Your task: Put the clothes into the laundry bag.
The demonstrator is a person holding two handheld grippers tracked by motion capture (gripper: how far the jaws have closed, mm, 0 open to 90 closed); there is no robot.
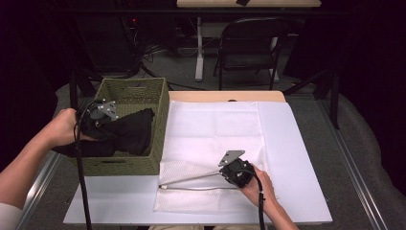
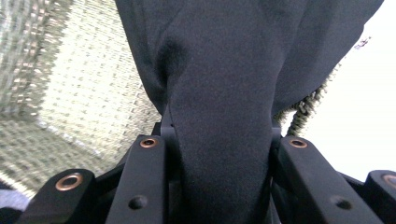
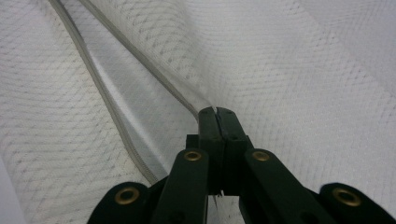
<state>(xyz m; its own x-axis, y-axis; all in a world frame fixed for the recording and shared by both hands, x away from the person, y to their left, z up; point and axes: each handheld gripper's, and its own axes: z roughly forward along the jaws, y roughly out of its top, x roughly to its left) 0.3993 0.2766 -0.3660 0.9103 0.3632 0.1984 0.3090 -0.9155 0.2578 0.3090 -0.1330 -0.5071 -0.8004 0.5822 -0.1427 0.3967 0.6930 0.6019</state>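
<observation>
Left claw (image 1: pixel 111 125) is clenched on a bunched fold of black cloth garment (image 1: pixel 131 132), seen in the left gripper view as dark fabric (image 2: pixel 224 93) pinched between the two black jaws and spreading out ahead of them. Garment hangs over the inside of the green woven rectangular basket (image 1: pixel 160 103) at the tabletop's left edge, partly draped toward its right wall. Right claw (image 3: pixel 217 114) is clamped tight on the zipper edge of the white mesh laundry bag (image 1: pixel 215 139), which lies flat on the white tabletop (image 1: pixel 306 191), to the right of the basket. Bag mouth is lifted slightly at the pinch; zipper tape (image 3: pixel 100 100) runs away from the jaws.
</observation>
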